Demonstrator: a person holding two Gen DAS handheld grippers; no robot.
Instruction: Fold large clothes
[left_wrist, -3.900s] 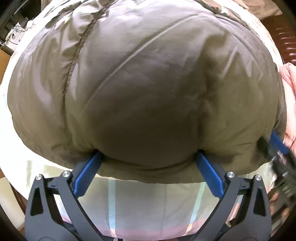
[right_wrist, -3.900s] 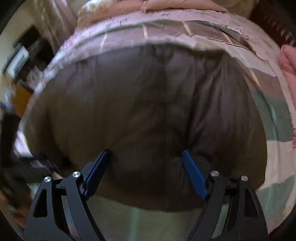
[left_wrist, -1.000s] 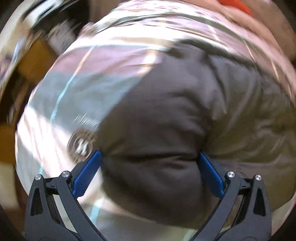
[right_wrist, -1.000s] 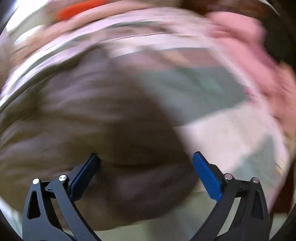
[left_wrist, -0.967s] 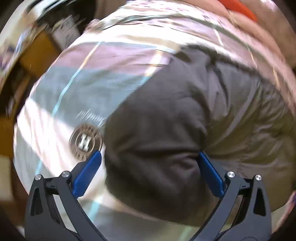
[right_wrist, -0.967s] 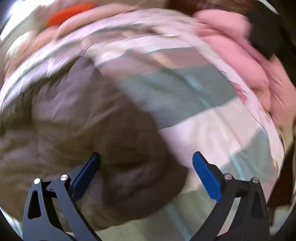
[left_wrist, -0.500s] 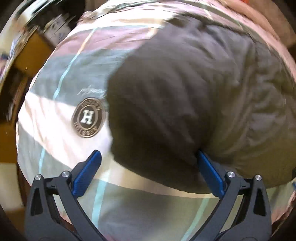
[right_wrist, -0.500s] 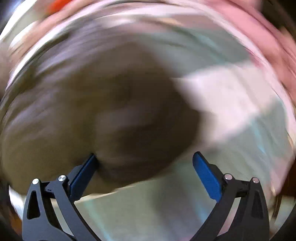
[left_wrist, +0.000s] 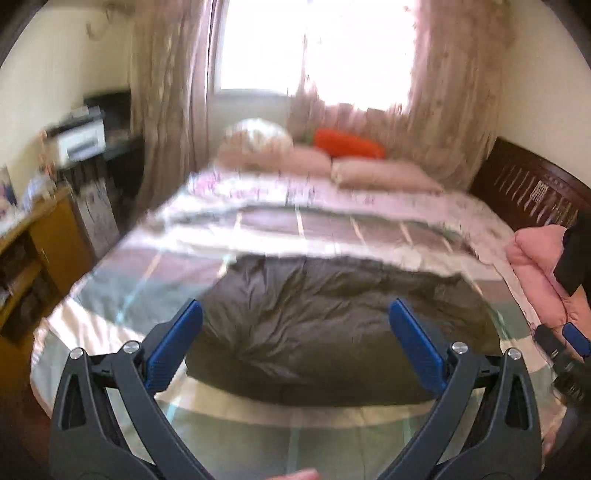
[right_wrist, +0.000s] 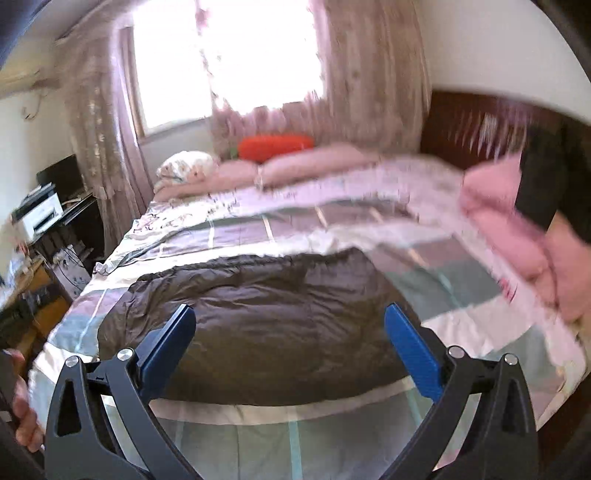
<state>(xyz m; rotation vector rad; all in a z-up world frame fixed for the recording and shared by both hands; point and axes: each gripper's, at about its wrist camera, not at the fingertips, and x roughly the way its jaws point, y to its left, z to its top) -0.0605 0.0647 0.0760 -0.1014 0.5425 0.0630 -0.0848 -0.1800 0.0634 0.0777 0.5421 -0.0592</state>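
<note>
A dark olive-brown padded garment (left_wrist: 332, 317) lies folded in a flat block on the striped bed cover (left_wrist: 258, 435), near the bed's front edge. It also shows in the right wrist view (right_wrist: 273, 317). My left gripper (left_wrist: 295, 332) is open and empty, held back above the garment's near edge. My right gripper (right_wrist: 290, 336) is open and empty too, held back the same way. The tip of the right gripper shows at the right edge of the left wrist view (left_wrist: 569, 343).
A pink folded quilt (left_wrist: 535, 269) lies at the bed's right side, by the dark wooden headboard (left_wrist: 528, 192). Pillows (left_wrist: 376, 173) and a red cushion (left_wrist: 347, 146) lie under the curtained window. A desk with a printer (left_wrist: 77, 138) stands left of the bed.
Both grippers have pulled back and up from the garment, so the whole bed and room now show. The garment stays lying folded on the bed.
</note>
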